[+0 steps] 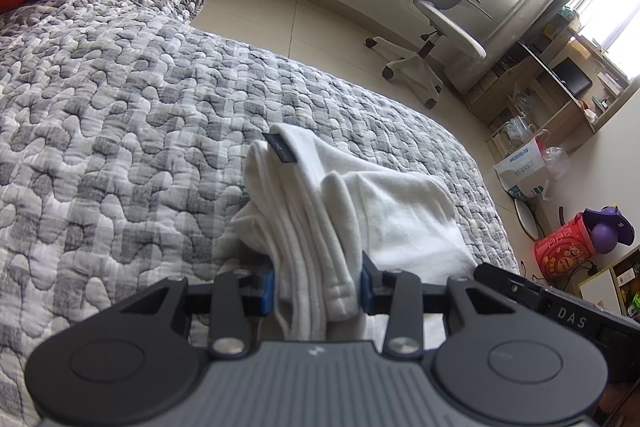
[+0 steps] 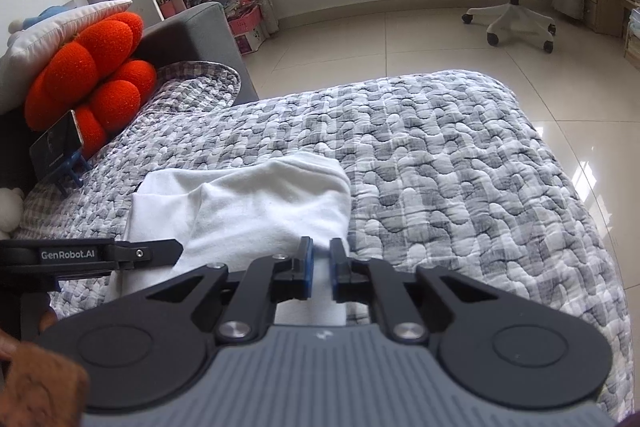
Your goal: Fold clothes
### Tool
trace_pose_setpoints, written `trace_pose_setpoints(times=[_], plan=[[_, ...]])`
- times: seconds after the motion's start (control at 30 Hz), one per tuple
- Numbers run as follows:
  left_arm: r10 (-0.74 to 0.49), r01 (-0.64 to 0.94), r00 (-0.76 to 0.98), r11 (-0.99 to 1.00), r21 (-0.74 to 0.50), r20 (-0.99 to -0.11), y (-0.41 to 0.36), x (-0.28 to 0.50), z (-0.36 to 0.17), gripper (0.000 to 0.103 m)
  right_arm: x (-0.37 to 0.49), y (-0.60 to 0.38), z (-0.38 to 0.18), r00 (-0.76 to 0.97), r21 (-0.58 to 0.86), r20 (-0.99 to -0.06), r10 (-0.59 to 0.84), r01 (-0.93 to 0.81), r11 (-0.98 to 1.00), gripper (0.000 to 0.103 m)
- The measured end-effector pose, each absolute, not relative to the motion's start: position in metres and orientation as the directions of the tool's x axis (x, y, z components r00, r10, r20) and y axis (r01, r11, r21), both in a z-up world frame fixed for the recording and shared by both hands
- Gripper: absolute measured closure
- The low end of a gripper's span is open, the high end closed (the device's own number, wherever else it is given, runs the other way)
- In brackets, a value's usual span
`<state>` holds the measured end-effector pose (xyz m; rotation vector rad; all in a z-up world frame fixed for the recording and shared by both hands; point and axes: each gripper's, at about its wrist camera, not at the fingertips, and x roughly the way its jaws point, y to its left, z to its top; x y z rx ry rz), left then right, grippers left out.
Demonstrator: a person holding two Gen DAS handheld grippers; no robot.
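Final fold nearly set: left hand-held gripper (image 1: 317, 285) clamps the white garment's (image 1: 384, 203) bunched edge. Right hand-held gripper (image 2: 320, 261), at the garment's 6 o'clock edge, stands slightly apart, pads not pressing. Next, I judge: release, smooth flat on the bed (image 2: 460, 155).

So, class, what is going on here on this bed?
A person is folding a white garment on a grey quilted bed, a gripper in each hand. The left gripper clamps a bunched stack of folds at one edge. The right gripper stands slightly open over the other edge, not gripping.
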<state>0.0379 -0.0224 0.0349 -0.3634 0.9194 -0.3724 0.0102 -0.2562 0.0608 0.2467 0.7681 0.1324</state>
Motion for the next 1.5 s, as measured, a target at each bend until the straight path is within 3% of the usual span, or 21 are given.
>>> trace_pose_setpoints(times=[0.17,0.3,0.83,1.3,1.5], plan=[[-0.455,0.156,0.554,0.88,-0.449,-0.698,-0.022,0.038,0.035,0.064,0.011,-0.275,0.056,0.698,0.356,-0.668,0.256,-0.001,0.934,0.081],[-0.453,0.155,0.554,0.88,-0.448,-0.699,-0.022,0.038,0.035,0.064,0.012,-0.289,0.052,0.69,0.419,-0.664,0.289,0.024,0.908,0.067],[-0.451,0.156,0.552,0.882,-0.445,-0.701,-0.023,0.04,0.034,0.063,0.011,-0.31,0.043,0.655,0.602,-0.613,0.443,0.024,0.798,0.051],[-0.452,0.161,0.551,0.882,-0.443,-0.701,-0.025,0.042,0.032,0.062,0.019,-0.319,0.028,0.619,0.704,-0.571,0.54,0.032,0.709,0.049],[-0.453,0.164,0.551,0.882,-0.442,-0.701,-0.026,0.043,0.031,0.062,0.029,-0.331,0.016,0.616,0.796,-0.509,0.601,0.072,0.601,0.048]])
